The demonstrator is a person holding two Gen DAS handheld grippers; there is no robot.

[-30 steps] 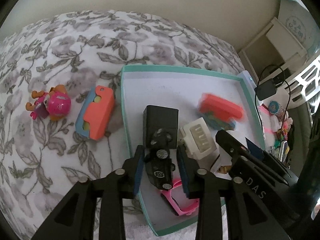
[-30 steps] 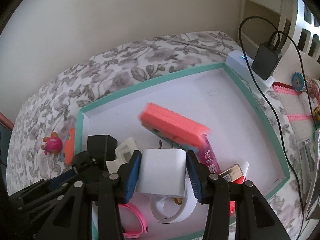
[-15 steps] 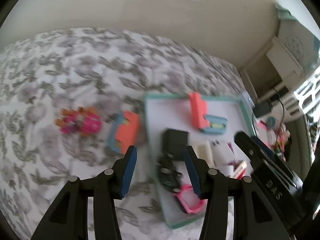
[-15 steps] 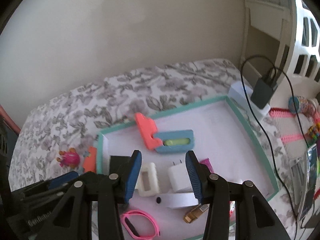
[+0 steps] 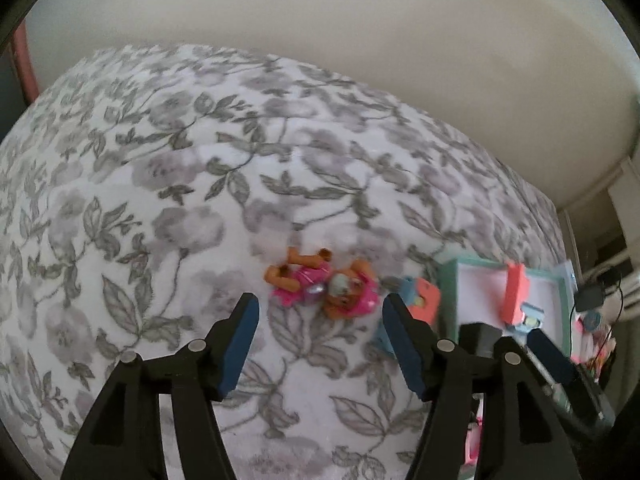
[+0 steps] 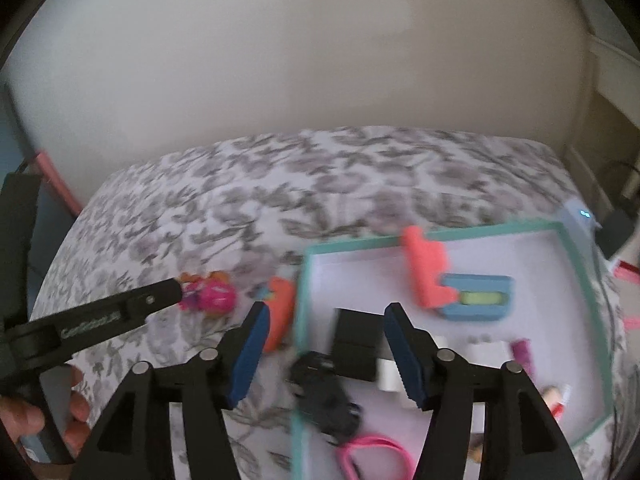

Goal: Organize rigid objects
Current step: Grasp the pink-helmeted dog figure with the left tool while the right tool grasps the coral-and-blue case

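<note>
The left tongs (image 5: 320,340), jaws just opened wide and empty, hang near a pink toy figure (image 5: 324,290) on the floral bed (image 5: 180,200). Best to straddle its body squarely. Further right, the right tongs (image 6: 326,354), likewise opened and empty, hover over what looks like a black adapter (image 6: 356,342) in the teal tray (image 6: 584,280).

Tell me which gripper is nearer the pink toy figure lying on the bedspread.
Left. The left gripper hangs open just short of the pink toy figure, which lies ahead between its fingers. The right gripper is open over the teal box's near edge, farther off.
</note>
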